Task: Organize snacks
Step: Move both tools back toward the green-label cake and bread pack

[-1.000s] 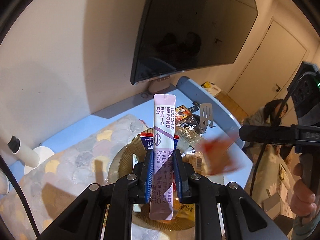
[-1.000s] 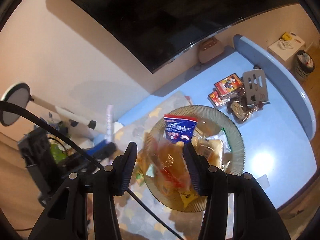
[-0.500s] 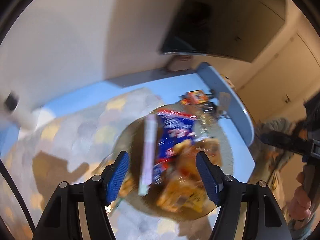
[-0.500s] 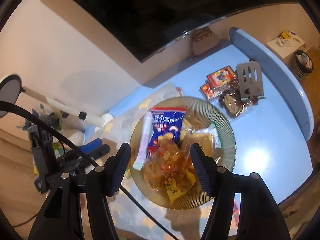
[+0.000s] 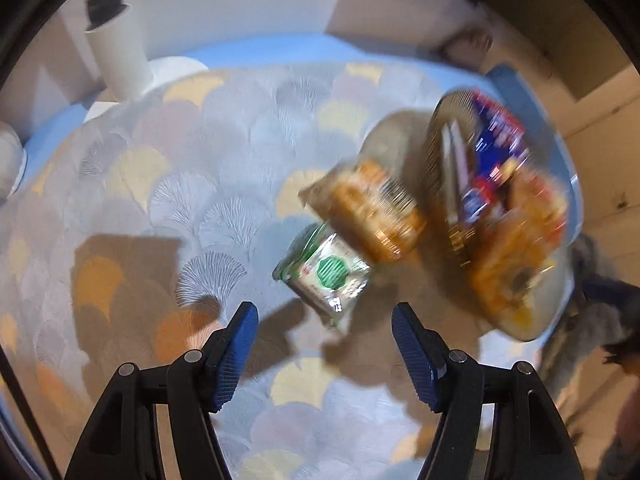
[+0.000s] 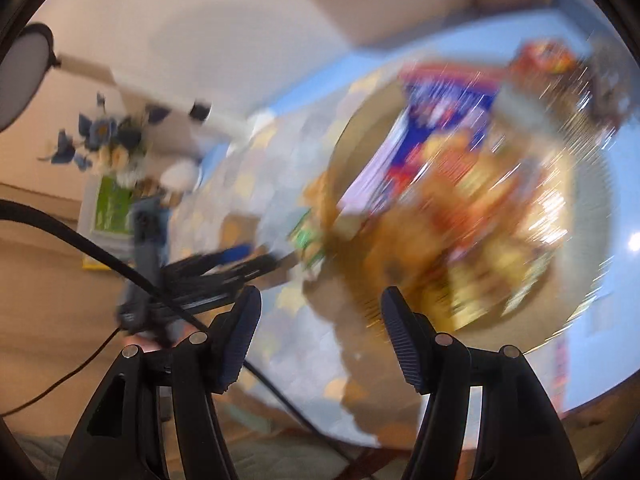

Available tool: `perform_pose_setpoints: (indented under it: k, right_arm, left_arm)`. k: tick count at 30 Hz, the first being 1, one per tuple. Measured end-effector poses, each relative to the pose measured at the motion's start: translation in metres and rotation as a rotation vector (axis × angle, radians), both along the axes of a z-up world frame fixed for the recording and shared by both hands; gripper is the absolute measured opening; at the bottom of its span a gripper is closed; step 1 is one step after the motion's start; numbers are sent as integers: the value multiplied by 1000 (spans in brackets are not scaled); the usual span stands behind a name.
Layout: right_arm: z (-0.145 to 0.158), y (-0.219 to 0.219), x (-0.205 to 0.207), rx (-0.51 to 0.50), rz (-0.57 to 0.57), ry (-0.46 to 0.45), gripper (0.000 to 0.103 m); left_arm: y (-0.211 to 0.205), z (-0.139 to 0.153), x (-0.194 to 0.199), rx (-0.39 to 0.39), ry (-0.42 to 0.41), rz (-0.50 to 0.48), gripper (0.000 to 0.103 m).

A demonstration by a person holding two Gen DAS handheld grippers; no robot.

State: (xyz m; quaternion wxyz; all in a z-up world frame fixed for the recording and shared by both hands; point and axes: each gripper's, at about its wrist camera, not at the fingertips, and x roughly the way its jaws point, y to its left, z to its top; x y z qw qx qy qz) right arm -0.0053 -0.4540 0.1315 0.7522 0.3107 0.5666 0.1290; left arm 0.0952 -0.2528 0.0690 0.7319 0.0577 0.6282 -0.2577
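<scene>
My left gripper point(image 5: 324, 344) is open and empty, low over the scallop-patterned mat point(image 5: 200, 200). Just ahead of it lie a green-and-silver snack packet point(image 5: 326, 280) and a tan cracker packet point(image 5: 376, 216) on the mat. To the right stands the amber glass plate point(image 5: 434, 152), holding the purple stick sachet point(image 5: 454, 168), a blue bag point(image 5: 496, 144) and orange snack bags point(image 5: 516, 240). My right gripper point(image 6: 320, 336) is open and empty, beside the plate's near left rim point(image 6: 340, 148). The right wrist view is badly blurred.
A white lamp post point(image 5: 116, 52) stands at the back left of the blue table point(image 5: 280, 50). The left gripper point(image 6: 224, 264) and its cable point(image 6: 80, 240) show in the right wrist view. Red packets point(image 6: 548, 56) lie beyond the plate.
My left gripper opened and let the purple stick sachet go onto the plate, then swung left and down toward the two packets on the mat. My right gripper stayed open and moved closer to the plate.
</scene>
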Motion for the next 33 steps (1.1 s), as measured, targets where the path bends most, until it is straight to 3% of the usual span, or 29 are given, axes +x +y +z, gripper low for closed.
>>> perform_pose_setpoints:
  k: [3, 6, 15, 18, 19, 20, 21, 22, 26, 30, 33]
  right_arm:
    - [-23, 23, -1, 49, 16, 77, 62]
    - [-31, 36, -5, 30, 18, 106, 62]
    - [-42, 60, -5, -20, -21, 133, 62]
    - [-43, 66, -4, -49, -33, 121, 62]
    - [-43, 68, -2, -61, -38, 116, 62]
    - [-43, 71, 0, -74, -44, 109, 62]
    - [-44, 75, 3, -88, -49, 101, 62]
    - [-46, 80, 6, -110, -53, 95, 62]
    - [-58, 106, 25, -147, -52, 86, 62]
    - [-72, 120, 42, -145, -109, 92, 62]
    - [-73, 123, 46, -217, -150, 69, 62]
  left_arm:
    - [-15, -15, -3, 45, -53, -46, 67]
    - [-27, -28, -2, 68, -63, -99, 67]
    - [-34, -39, 7, 35, -53, -188, 67]
    - [-29, -39, 8, 24, -63, -215, 51]
    - [-23, -37, 12, -4, -46, -203, 36]
    - [-14, -37, 18, -32, -19, -175, 28]
    - [-3, -42, 31, -67, 18, -142, 10]
    - [10, -43, 38, -92, 49, -108, 2]
    - [57, -46, 55, -85, 69, -28, 2]
    - [84, -45, 55, -65, 78, -48, 4]
    - [91, -44, 58, -70, 87, -56, 6]
